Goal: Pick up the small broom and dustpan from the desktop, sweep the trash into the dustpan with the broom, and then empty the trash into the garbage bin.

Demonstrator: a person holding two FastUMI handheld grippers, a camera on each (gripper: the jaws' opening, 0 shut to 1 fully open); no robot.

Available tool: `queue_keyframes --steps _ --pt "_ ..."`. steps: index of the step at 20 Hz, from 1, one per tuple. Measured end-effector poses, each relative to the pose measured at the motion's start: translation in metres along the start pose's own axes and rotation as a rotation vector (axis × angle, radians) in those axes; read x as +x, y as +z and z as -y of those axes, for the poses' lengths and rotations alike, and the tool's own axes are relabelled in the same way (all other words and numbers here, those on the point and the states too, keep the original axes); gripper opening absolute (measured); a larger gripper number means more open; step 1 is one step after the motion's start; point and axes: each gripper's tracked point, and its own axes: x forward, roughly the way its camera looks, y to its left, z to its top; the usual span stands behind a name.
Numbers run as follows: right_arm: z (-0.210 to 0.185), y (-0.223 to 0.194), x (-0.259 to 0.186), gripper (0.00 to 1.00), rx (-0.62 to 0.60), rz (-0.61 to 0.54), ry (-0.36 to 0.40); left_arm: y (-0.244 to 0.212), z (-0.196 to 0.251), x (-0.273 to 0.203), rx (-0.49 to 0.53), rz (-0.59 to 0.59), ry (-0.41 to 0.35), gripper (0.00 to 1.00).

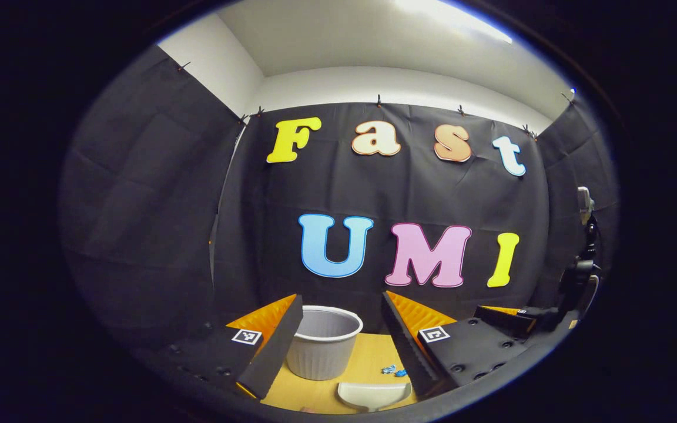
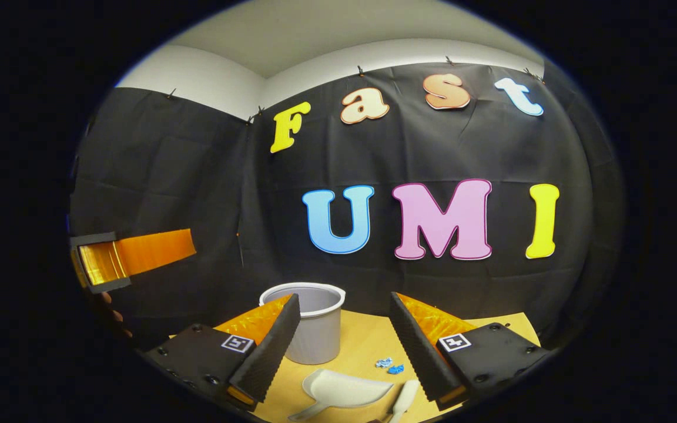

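A white dustpan (image 2: 344,390) lies on the wooden desktop (image 2: 368,338) just ahead of my right gripper (image 2: 344,298), its handle pointing to the lower left. Beside it on the right lies a white handle, which looks like the small broom (image 2: 404,398). A few blue scraps of trash (image 2: 390,365) sit just beyond them. The grey garbage bin (image 2: 314,326) stands behind, partly hidden by one finger. My right gripper is open and holds nothing. In the left gripper view, the dustpan (image 1: 374,395), the trash (image 1: 394,371) and the bin (image 1: 324,343) lie below my left gripper (image 1: 342,296), which is also open and empty.
The other gripper (image 2: 118,258) hovers far left in the right gripper view, held by a hand (image 2: 112,308); in the left gripper view the other gripper (image 1: 512,317) shows at the right. A dark stand with a device (image 1: 584,247) is at the far right. The black cloth wall is close behind the desk.
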Motion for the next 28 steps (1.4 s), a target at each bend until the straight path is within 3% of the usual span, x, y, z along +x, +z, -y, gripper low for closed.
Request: queue_keyframes --steps 5,6,7,16,22,25,28 --pt "0.003 -0.003 -0.010 0.98 0.002 0.009 -0.011 -0.008 0.001 -0.002 -0.022 -0.016 0.003 0.82" --pt "0.004 -0.001 -0.012 0.98 0.004 0.011 -0.018 -0.008 0.003 -0.002 -0.019 -0.015 -0.004 0.78" --pt "0.006 -0.001 -0.013 0.98 0.005 0.014 -0.025 -0.010 0.006 -0.003 -0.014 -0.017 -0.018 0.82" --pt "-0.001 0.007 -0.022 0.98 -0.040 0.058 -0.152 -0.011 -0.027 -0.003 0.010 0.013 -0.038 0.80" --pt "0.004 0.009 -0.042 0.98 -0.021 0.038 -0.300 -0.060 -0.022 0.020 -0.131 -0.134 -0.173 0.80" --pt "0.014 0.007 -0.051 0.98 -0.062 0.035 -0.336 -0.098 -0.010 0.030 -0.117 -0.258 -0.217 0.80" --pt "0.022 -0.011 -0.055 0.98 -0.110 -0.009 -0.325 -0.157 0.008 0.035 -0.081 -0.444 -0.253 0.80"
